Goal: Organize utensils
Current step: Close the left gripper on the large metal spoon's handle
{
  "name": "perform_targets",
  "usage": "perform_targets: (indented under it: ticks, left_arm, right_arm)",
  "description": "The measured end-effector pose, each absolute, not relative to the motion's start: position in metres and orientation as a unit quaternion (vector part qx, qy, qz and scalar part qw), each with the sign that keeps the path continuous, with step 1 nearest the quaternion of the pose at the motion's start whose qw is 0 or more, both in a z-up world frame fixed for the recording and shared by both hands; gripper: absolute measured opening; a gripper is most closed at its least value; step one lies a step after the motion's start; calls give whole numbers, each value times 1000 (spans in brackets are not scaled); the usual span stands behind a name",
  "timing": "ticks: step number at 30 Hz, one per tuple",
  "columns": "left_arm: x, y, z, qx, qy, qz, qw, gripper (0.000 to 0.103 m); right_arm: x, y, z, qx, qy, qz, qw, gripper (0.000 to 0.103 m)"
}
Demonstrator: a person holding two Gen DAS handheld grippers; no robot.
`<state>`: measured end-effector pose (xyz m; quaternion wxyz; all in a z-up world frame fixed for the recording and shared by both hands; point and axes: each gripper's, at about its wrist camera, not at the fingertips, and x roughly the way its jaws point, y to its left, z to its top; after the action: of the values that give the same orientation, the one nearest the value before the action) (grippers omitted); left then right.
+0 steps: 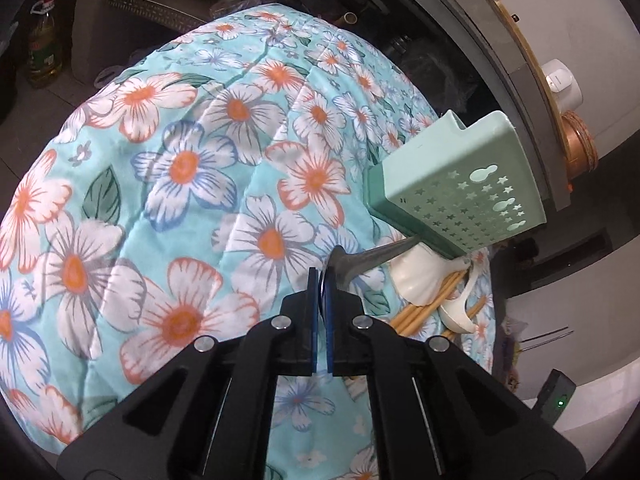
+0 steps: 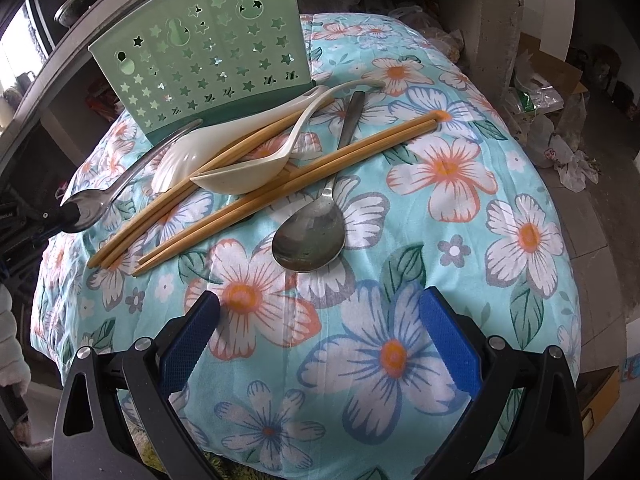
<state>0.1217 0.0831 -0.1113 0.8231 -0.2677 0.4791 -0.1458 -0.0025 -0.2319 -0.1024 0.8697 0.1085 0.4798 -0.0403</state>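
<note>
Now the left gripper [image 1: 323, 280] clamps a metal spoon's [image 2: 86, 204] bowl to lift it toward the green holder [image 2: 208, 60]; right gripper [image 2: 320, 336] waits, jaws apart

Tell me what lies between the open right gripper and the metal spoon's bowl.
Only bare floral cloth separates right gripper from metal spoon, per right wrist view.

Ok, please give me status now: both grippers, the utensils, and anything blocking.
Left gripper shut on metal spoon. Right gripper open, empty. Second metal spoon, two white spoons, chopsticks piled before green holder. Nothing blocking.
</note>
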Motion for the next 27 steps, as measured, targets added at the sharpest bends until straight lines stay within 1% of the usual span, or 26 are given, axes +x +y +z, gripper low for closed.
perform_targets:
  ticks: [7,9,11,13,27]
  left_arm:
    - [125,86,-126,-283,506,-142,802,5]
    - [125,86,-127,-285,514,-147,796,9]
    - [122,86,-127,-288,519,-152,791,17]
    - [120,83,-128,-283,523,-158,789,20]
    - [119,67,-129,-236,523,-136,808,18]
  right_arm:
    - [-3,-232,-102,109,479,-40,870,98]
    - [-3,-232,-102,110,479,-40,870,98]
    - [-3,-233,-103,110,478,-40,870,98]
    - [-3,-233,-102,109,478,-40,870,98]
    - [-3,-233,-102,112,477,-36,871,98]
